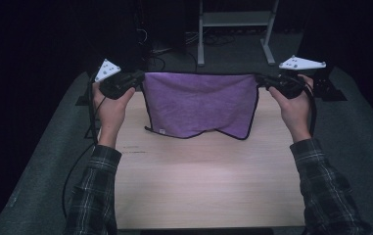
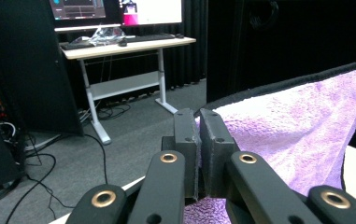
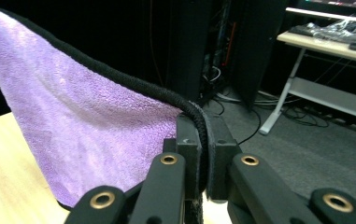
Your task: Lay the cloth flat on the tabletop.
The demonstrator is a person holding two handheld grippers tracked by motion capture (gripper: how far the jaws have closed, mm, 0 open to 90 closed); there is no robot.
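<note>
Two hand-held grippers (image 1: 140, 77) (image 1: 261, 80), one purple towel (image 1: 201, 103), one table (image 1: 208, 181)

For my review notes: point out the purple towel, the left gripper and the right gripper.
purple towel (image 1: 198, 103), high view, middle of the cloth.
left gripper (image 1: 139, 77), high view, jaw tips at towel corner.
right gripper (image 1: 261, 78), high view, jaw tips at towel corner.

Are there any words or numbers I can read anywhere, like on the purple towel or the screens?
No words or numbers can be read.
Small tag on the purple towel, near its lower left corner: too small to read.
Monitor screens above the desk in the left gripper view: coloured windows, any text too blurred to read.
Faint marks on the wooden table, at its left edge: too small to read.
</note>
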